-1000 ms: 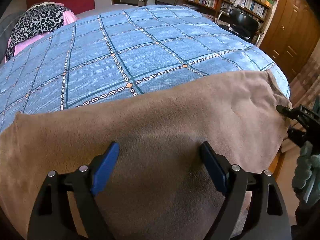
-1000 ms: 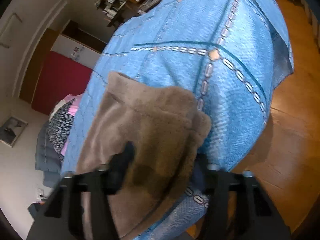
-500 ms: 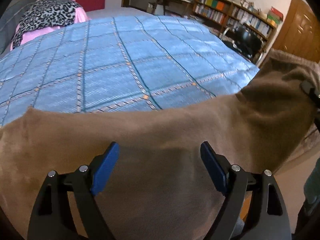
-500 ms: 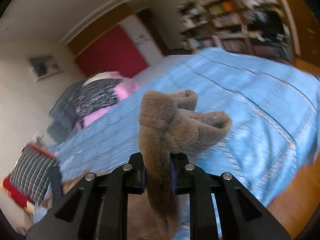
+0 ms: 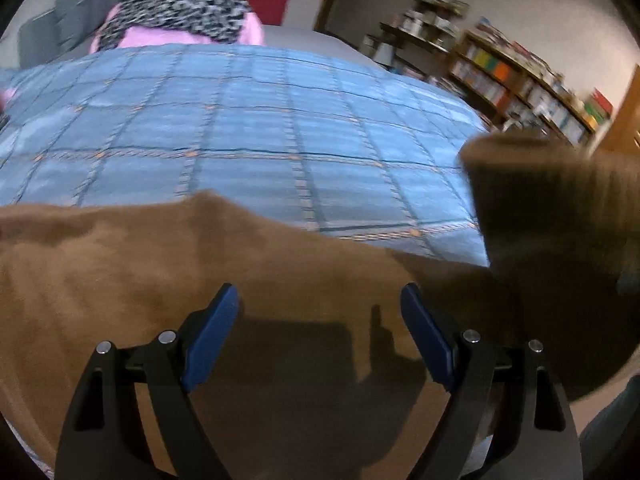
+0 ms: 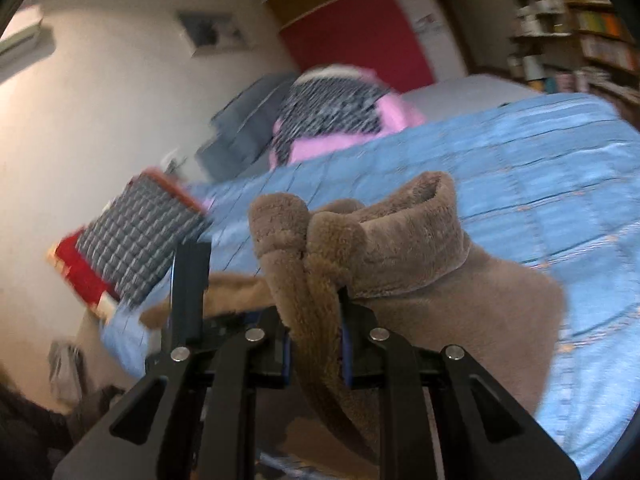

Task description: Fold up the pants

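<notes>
Left wrist view: I am holding my left gripper (image 5: 320, 312) with its blue pads (image 5: 210, 340) spread wide, hovering over the brown fleece pants (image 5: 140, 264) with nothing between them. The pants are lying across the near edge of the blue quilted bedspread (image 5: 260, 140), and their right end is rising in a blurred, darker fold at the right of the picture. Behind the bed, a leopard-print and pink pile (image 5: 180, 24) is sitting at the far end, and a bookshelf (image 5: 520, 80) is lining the wall to the right.

In the right wrist view, I am pinching a bunched fold of the pants (image 6: 400, 248) in my right gripper (image 6: 316, 344), the pads pressed narrow on the fleece. The cuffed end is standing up above the fingers, lifted off the bedspread (image 6: 540, 168). A grey checked cushion with red trim (image 6: 132, 248) is showing at the left, blurred.
</notes>
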Tool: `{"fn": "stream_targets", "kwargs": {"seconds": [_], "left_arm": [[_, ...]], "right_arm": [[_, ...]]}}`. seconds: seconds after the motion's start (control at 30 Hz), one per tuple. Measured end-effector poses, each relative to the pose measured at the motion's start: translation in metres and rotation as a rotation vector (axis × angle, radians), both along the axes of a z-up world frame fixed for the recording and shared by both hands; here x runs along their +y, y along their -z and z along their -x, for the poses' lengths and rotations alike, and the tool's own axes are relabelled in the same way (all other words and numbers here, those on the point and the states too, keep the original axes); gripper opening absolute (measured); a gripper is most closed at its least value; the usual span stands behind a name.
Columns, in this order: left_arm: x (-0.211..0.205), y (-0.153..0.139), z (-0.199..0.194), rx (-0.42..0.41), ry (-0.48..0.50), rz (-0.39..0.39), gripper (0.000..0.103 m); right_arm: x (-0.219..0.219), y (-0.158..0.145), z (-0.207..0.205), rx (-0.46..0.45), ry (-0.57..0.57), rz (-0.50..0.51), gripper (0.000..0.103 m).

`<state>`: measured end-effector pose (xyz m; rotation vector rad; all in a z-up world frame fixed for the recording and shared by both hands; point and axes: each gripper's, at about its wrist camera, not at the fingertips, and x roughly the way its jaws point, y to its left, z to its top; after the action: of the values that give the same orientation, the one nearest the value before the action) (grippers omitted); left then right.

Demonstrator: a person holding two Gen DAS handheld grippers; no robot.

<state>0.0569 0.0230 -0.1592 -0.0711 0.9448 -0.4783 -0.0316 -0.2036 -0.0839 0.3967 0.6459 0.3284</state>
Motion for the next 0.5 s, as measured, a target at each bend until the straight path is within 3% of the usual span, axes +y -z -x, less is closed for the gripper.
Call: {"fn": "stream_targets", "kwargs": {"seconds": [0.13, 0.3, 0.5], "left_arm": [[0.034, 0.011, -0.007, 0.037, -0.064, 0.024, 0.084], [0.064, 0.024, -0.012, 0.062, -0.121, 0.026, 0.084], [0.089, 0.024, -0.007, 0.028, -0.16, -0.004, 0.084]], "right_arm": [[0.044, 0.017, -0.013, 0.057, -0.128, 0.031, 0.017], [0.072, 0.033, -0.025, 0.092, -0.207, 0.057, 0.017], [0.102, 0.041, -0.032, 0.127, -0.295, 0.073, 0.017]]}}
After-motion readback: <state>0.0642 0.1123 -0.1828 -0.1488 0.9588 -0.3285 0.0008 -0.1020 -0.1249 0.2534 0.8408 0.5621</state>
